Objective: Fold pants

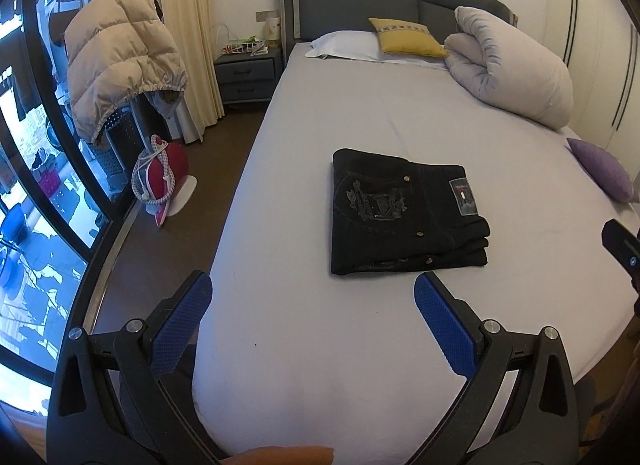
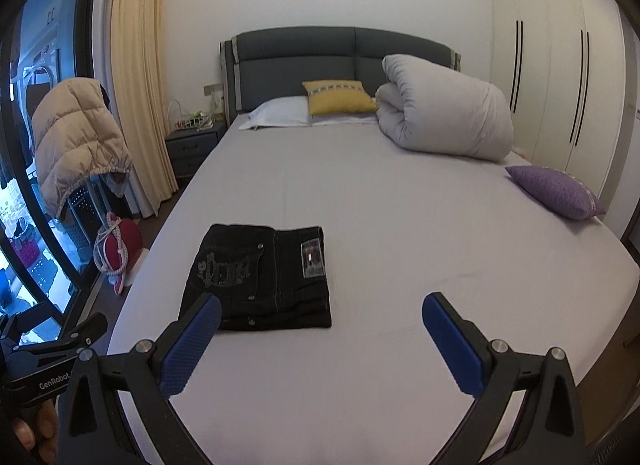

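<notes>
Centrally, black pants (image 1: 406, 213) lie folded into a compact rectangle on the grey bed sheet (image 1: 360, 113), back pocket embroidery and waistband label facing up. Left gripper (image 1: 313, 295) hovers above the near end of the bed, jaws spread wide, holding nothing, apart from the pants. Right gripper (image 2: 321, 315) hangs likewise, blue pads (image 2: 452, 349) parted and empty; its left pad overlaps the pants' near corner in the right wrist view, contact not determinable. Rolled duvet (image 2: 444, 109), yellow cushion (image 2: 338, 97) and purple cushion (image 2: 556, 191) lie well beyond
</notes>
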Tool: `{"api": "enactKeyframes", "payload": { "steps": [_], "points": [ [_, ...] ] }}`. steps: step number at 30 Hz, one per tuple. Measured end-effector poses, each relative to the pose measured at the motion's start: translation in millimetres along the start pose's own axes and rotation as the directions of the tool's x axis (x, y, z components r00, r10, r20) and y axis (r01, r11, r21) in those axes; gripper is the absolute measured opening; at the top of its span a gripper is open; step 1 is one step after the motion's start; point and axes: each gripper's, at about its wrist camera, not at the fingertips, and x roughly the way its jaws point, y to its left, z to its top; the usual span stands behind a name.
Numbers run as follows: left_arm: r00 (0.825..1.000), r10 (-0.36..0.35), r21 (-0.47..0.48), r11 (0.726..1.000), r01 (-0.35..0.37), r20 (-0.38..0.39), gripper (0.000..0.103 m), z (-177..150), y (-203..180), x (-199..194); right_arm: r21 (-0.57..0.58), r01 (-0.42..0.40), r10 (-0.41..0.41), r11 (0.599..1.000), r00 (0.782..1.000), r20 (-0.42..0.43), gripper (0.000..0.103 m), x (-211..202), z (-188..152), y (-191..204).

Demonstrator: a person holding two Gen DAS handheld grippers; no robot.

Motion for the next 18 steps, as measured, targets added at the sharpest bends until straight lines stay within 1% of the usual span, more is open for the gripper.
{"api": "enactKeyframes", "payload": {
  "steps": [5,18],
  "points": [
    [1.000,0.001,0.006,1.000,-0.001,-0.010,0.103,-1.6,-0.4,1.3,-0.002,-0.008,0.008,1.000,1.000,-0.023,0.103,2.3,-3.3,0.9],
    [1.000,-0.001,0.007,1.000,0.001,-0.015,0.103,-1.6,-1.0,5.9,-0.009,-0.014,0.013,1.000,0.999,-0.049,0.103,7.6,-6.0,1.8]
  ]
}}
